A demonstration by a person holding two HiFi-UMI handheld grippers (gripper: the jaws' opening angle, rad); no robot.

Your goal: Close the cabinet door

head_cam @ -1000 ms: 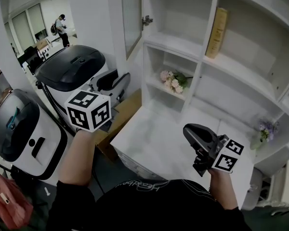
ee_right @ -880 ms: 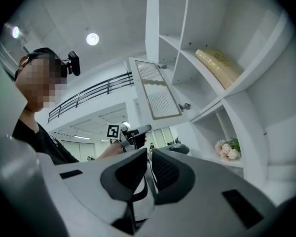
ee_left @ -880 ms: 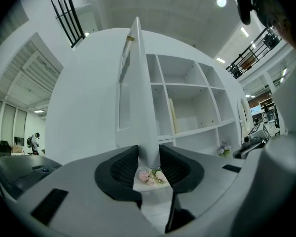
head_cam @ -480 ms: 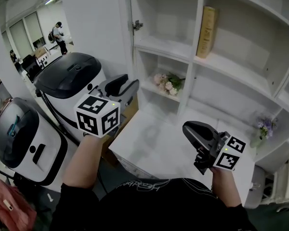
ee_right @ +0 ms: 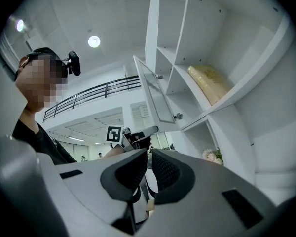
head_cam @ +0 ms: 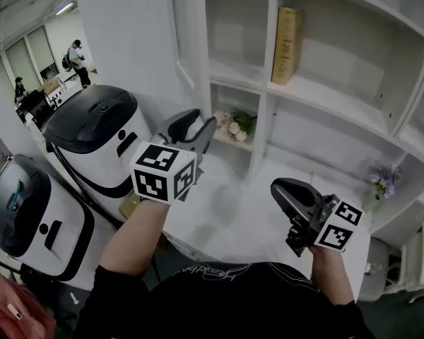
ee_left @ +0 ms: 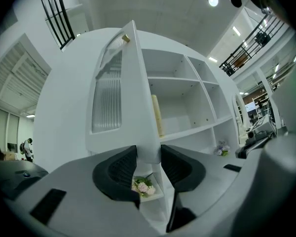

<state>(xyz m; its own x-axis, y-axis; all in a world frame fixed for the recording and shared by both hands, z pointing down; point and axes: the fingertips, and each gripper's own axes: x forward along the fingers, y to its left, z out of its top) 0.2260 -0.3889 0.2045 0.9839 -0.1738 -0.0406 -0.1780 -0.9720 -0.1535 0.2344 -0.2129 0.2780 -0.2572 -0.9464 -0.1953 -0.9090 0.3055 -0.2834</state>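
Right now the cabinet door (ee_left: 119, 98) stands partly open, swung out from the white cabinet (head_cam: 318, 94) that holds a book (head_cam: 287, 35) and flowers (head_cam: 233, 124). My left gripper (ee_left: 149, 158) points level at the door. Its jaws are opening, and the door's lower edge shows between the pads. My right gripper (ee_right: 149, 168) hangs well apart from the door, over the counter (head_cam: 226, 221), jaws narrow and empty.
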